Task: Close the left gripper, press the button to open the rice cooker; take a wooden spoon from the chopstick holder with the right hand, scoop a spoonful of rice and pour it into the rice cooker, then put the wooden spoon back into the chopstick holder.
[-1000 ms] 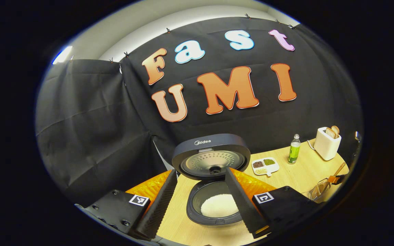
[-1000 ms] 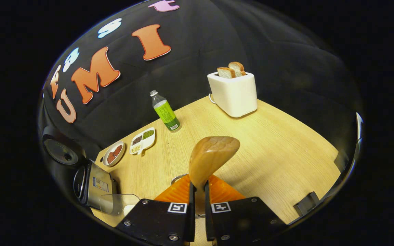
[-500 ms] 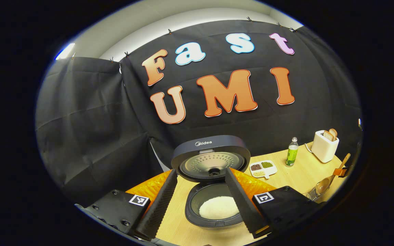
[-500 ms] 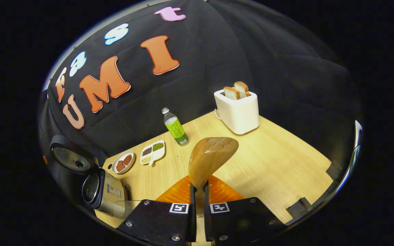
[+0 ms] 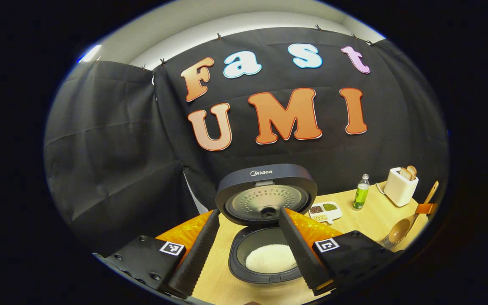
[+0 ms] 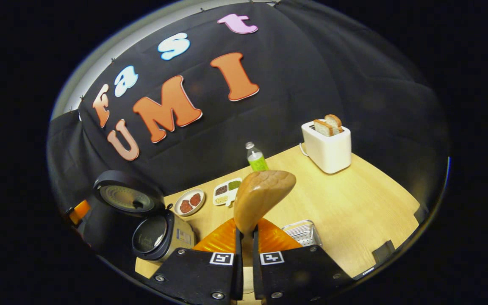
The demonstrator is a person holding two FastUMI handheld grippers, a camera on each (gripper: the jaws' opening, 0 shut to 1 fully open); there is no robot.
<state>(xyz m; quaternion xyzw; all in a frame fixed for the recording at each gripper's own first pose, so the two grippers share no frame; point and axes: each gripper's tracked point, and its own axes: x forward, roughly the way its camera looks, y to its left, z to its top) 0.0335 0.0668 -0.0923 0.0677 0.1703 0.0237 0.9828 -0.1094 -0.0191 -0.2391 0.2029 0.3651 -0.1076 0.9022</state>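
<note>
While the wooden table point(image 6: 354, 207) runs under everything, the rice cooker point(image 5: 265, 254) is the biggest thing on it, standing near the table's left end with its lid point(image 5: 266, 193) swung upright and white rice point(image 5: 270, 258) lying in the inner pot. In the right gripper view the cooker point(image 6: 159, 235) sits at the table's near left corner. The white toaster point(image 6: 328, 146) stands at the far edge, close to the booth wall, with two bread slices point(image 6: 328, 124) poking from its slots. The left gripper point(image 5: 248, 250) has its fingers spread wide apart, framing the open cooker and touching nothing. The right gripper point(image 6: 245, 262) has its fingers pressed onto the handle of the wooden spoon point(image 6: 261, 197), whose bowl stands up above the fingertips. In the left gripper view that spoon point(image 5: 400, 228) hangs bowl-down at the table's right end, above the wire chopstick holder point(image 5: 386, 242). The holder point(image 6: 303, 233) sits just right of the right gripper toward the near edge. A green bottle point(image 6: 256, 157) stands at the far edge left of the toaster; a divided dish point(image 6: 226, 191) of grains and a small round plate point(image 6: 189, 202) lie between bottle and cooker.
</note>
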